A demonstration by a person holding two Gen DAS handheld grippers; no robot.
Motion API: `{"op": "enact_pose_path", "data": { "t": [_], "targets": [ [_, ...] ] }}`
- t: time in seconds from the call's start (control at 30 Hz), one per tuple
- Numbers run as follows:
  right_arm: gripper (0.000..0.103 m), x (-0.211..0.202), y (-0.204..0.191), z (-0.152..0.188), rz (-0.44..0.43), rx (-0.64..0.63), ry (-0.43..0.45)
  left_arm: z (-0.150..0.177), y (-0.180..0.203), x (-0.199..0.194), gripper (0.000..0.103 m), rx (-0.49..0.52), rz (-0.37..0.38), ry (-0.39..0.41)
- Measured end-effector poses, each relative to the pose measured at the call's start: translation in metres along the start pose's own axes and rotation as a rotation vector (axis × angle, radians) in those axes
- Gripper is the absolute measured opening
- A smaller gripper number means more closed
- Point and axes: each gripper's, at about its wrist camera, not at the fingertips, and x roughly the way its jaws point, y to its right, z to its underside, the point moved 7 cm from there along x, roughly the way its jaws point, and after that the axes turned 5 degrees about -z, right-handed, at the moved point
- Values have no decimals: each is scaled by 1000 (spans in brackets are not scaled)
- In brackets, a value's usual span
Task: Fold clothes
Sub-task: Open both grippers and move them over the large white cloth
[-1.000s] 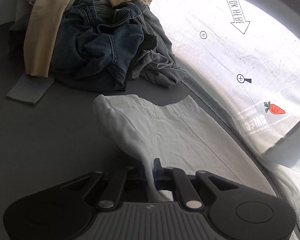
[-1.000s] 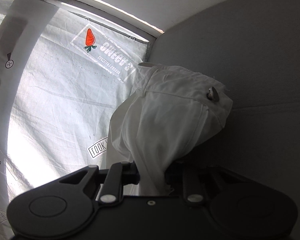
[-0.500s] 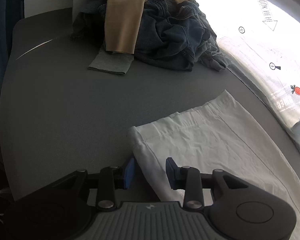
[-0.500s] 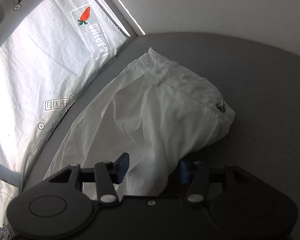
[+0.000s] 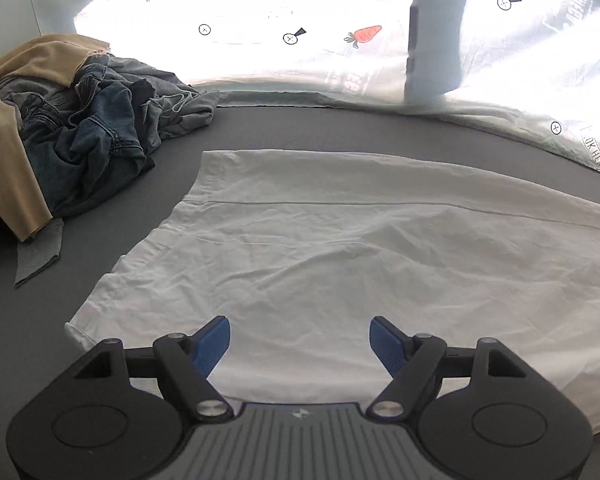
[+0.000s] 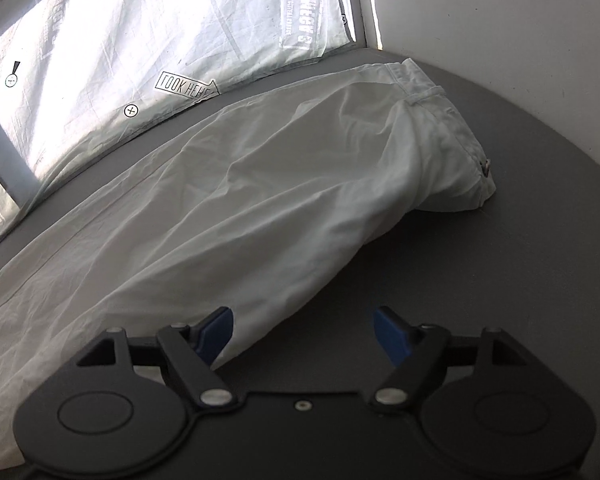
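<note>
Left gripper (image 5: 300, 338) is over the white trousers (image 5: 340, 248), jaws spread and widening — blue pads (image 5: 214, 340) clear of the cloth, nothing pinched between them. The trousers lie flat across the grey counter (image 5: 80, 272), running from about 7 o'clock out to 3 o'clock in the left wrist view, hem end toward 9 o'clock, wrinkled but laid out in one long panel. Up at 10 o'clock sits the pile (image 5: 72, 136) — denim jeans (image 5: 96, 148) bunched up with a tan garment (image 5: 8, 152) draped over them and a grey top (image 5: 180, 112) spilling toward 11 o'clock, well apart from the trousers. Along 12 o'clock a bright window sheet (image 5: 340, 20) printed with carrots and arrows meets the counter's far edge. Over to the right gripper (image 6: 303, 336): jaws also wide and widening, pads (image 6: 392, 338) bare, the near edge of the trousers (image 6: 260, 208) lying just under the left pad at 7 o'clock, not gripped. In this view the waistband (image 6: 440, 120) sits at 1 o'clock, humped up rather than flat, with a small metal fastener (image 6: 485, 166) at its corner near 2 o'clock. Bare counter (image 6: 480, 280) fills 3 to 5 o'clock, and a white wall (image 6: 500, 20) rises behind the waistband.
</note>
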Motion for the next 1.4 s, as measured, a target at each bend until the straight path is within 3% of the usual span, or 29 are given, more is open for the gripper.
{"op": "enact_pose_path", "data": {
  "t": [0.1,0.3,0.43,0.57,0.8,1.07,1.2,1.4],
  "targets": [
    [86,-3,-9,14,62,-105,-1,18,19,17,81,89,22,-79],
    [88,10,-25,36,170,-322,-24,29,26,29,86,154,10,-121],
    [91,16,-39,41,215,-421,-19,30,18,35,102,155,-6,-149],
    [95,24,-44,36,174,-391,-11,32,6,44,103,79,38,-213],
    [96,31,-53,31,74,-335,26,31,2,48,103,68,46,-254],
    [96,-5,-82,-2,-85,-255,183,29,3,55,103,62,71,-316],
    [96,3,-93,-13,-42,-306,186,28,3,57,103,71,86,-329],
    [96,6,-73,11,74,-342,120,28,5,56,103,75,96,-316]
  ]
}}
